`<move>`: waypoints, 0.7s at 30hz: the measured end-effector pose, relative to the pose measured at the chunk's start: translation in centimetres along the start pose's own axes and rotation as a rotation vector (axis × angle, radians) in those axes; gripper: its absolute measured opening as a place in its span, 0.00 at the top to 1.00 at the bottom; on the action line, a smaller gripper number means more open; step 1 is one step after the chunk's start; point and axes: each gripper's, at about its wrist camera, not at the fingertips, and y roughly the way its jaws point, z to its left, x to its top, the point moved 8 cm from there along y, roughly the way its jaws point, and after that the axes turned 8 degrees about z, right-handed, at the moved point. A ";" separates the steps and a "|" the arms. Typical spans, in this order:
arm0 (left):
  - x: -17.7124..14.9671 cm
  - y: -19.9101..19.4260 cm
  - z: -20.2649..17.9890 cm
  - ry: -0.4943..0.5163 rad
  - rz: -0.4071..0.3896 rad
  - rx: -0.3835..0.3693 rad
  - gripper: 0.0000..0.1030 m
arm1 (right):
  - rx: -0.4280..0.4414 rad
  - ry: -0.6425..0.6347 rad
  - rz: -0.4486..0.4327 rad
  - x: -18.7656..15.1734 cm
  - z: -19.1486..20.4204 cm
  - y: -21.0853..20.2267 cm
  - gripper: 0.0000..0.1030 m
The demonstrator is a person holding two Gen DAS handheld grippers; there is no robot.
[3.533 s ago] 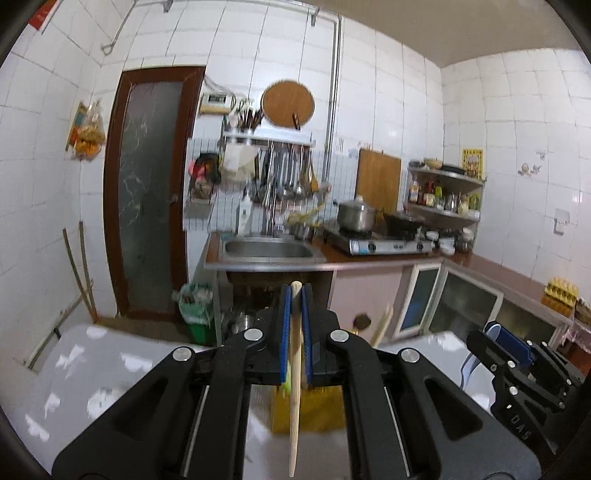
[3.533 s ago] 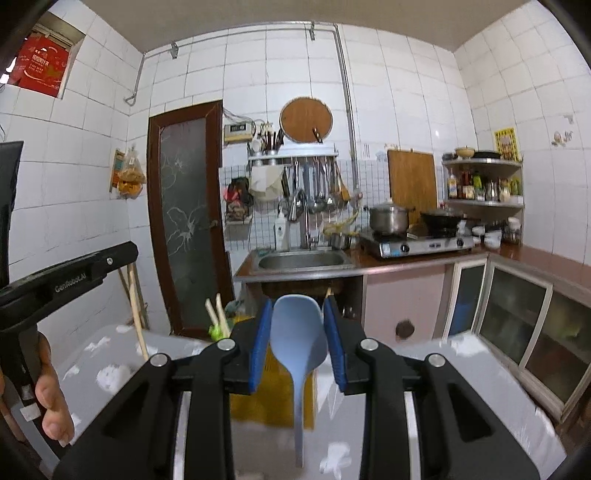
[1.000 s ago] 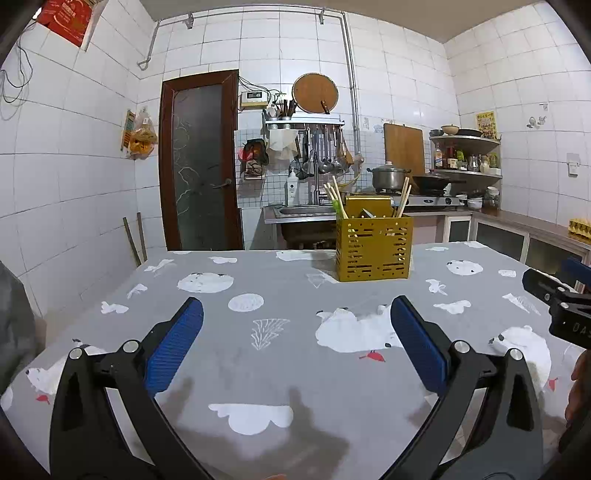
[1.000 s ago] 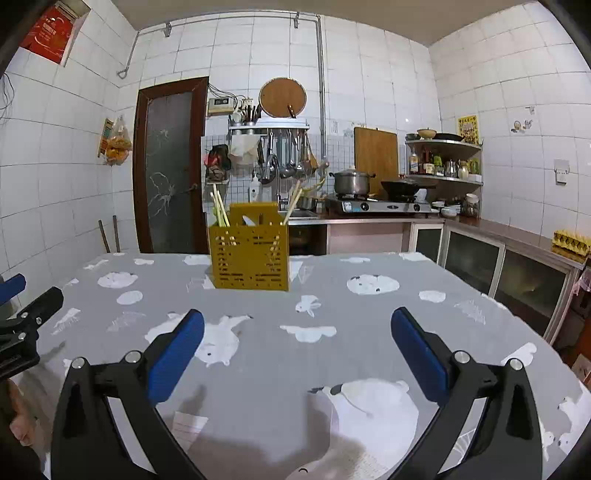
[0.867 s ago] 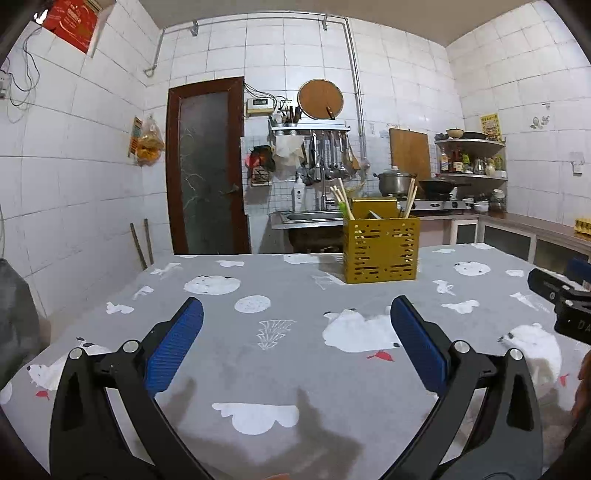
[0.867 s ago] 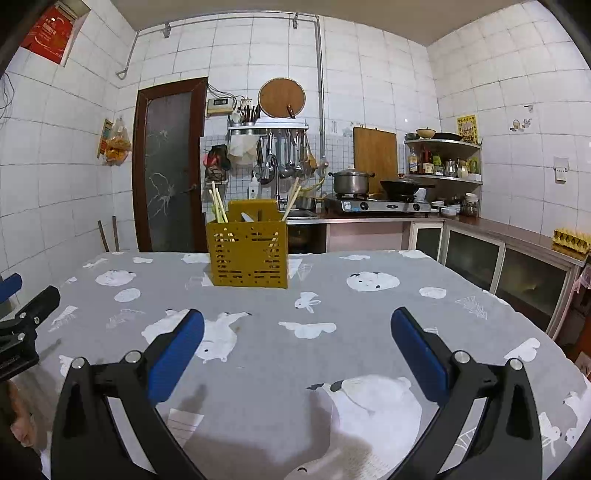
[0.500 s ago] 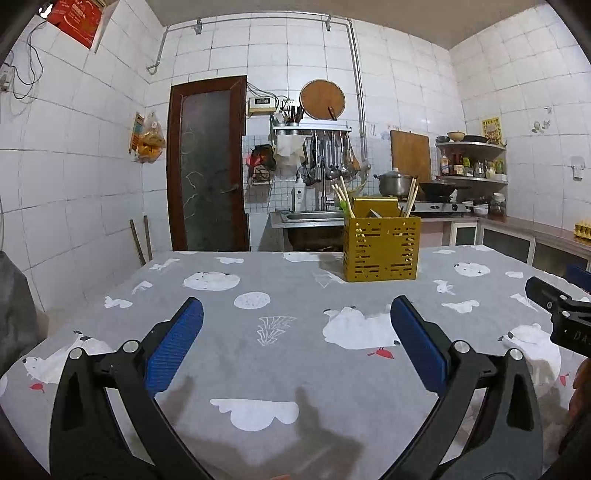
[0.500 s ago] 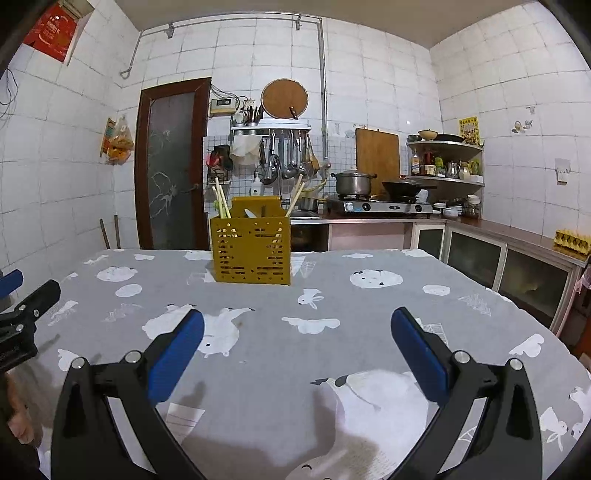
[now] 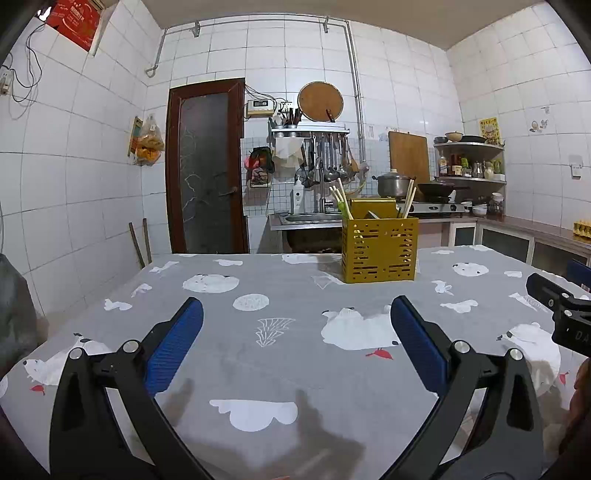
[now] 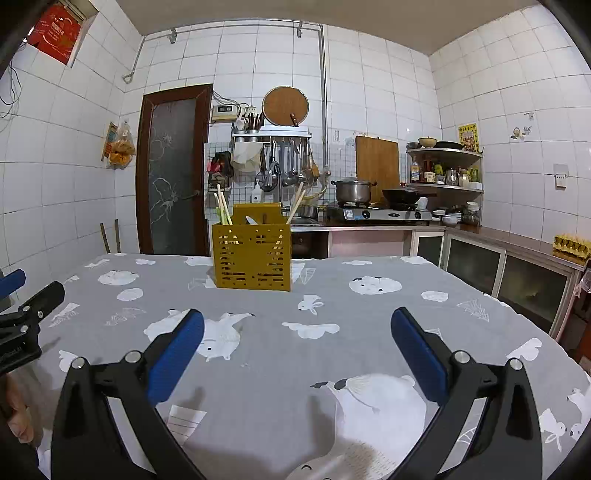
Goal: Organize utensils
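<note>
— Anything legible here?
— Just "DA" in white, cut off at the frame edge, on the right gripper (image 9: 554,278), far right of the fingers.
— The red box (image 9: 74,18) high left of them, the yellow poster (image 9: 489,130)?
— Both printed, both too blurred to read.

- My left gripper (image 9: 295,325): two black angular arms, matte plastic, each with a triangular cut-out in the web.
- Each arm carries a long blue pad (image 9: 173,345) with a fine ribbed face on its inner side.
- Two round silver screw heads (image 9: 130,346) sit on each arm near the pad's base.
- My right gripper (image 10: 297,334): same build, black arms, blue ribbed pads (image 10: 417,356), paired silver screws (image 10: 461,356).
- From the right wrist view, the left unit's side shows faint pale lettering on black, unreadable, plus small screws.
- From the left wrist view, the right unit's black side bears pale letters, partly cut off.
</note>
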 end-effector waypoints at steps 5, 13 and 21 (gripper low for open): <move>0.0 0.0 -0.1 0.005 0.004 -0.001 0.05 | 0.000 0.001 -0.002 0.1 0.0 0.0 0.04; 0.1 -0.1 -0.1 0.009 0.003 -0.002 0.05 | 0.001 0.002 0.000 0.0 0.0 0.0 0.04; 0.1 -0.1 -0.1 0.010 0.006 -0.001 0.05 | 0.000 0.001 0.001 0.0 0.0 0.0 0.04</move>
